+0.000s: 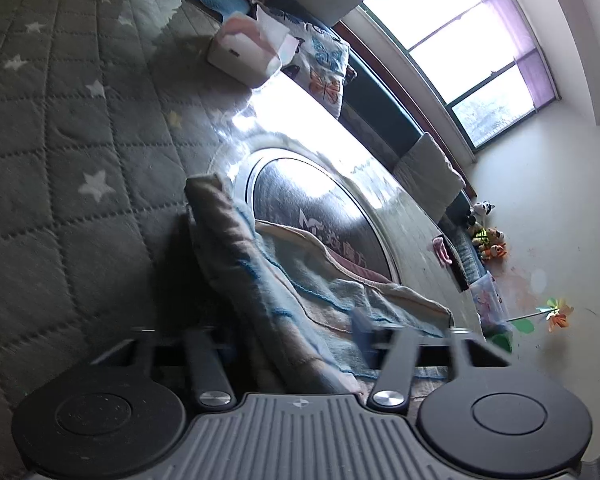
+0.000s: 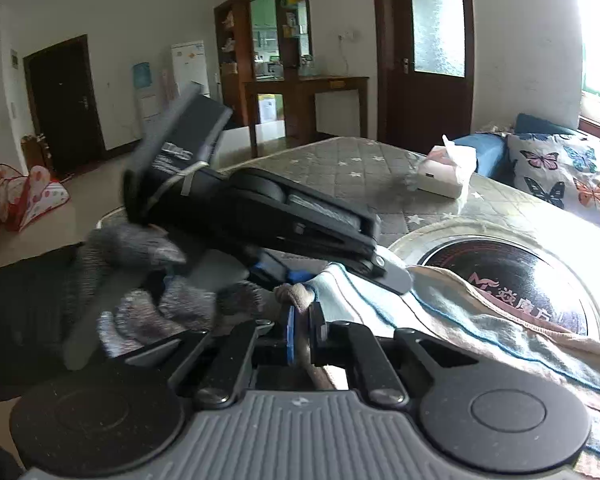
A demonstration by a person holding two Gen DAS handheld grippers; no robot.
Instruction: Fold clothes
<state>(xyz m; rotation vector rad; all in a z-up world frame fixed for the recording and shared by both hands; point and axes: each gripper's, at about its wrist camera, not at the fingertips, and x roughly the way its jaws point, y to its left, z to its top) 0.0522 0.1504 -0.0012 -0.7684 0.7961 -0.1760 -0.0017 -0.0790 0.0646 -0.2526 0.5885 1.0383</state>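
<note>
The landmark is a grey quilted mattress cover with white stars [image 1: 80, 128], stitched in a diamond pattern. On it lies a round, glossy dark disc with a pale metal rim [image 1: 312, 200], printed with pink lettering. The task's thing, a soft pale-blue and beige striped cloth with darker blue lines [image 1: 300, 280], is draped partly over the disc's near edge and bunched into a raised fold.

The right gripper [image 2: 304, 332] has its jaws drawn narrow, pinching a beige edge of the cloth between a blue pad and a black finger. The left gripper [image 1: 296, 336] stands with its fingers wide apart, the cloth running between them; whether it grips anything cannot be told. In the right wrist view a grey knitted glove [image 2: 148, 280] holds the left tool's black body.

Farther along the mattress cover sits a white soft tissue pack [image 1: 244, 52], and beyond its edge a butterfly-print cushion [image 2: 560, 176].
</note>
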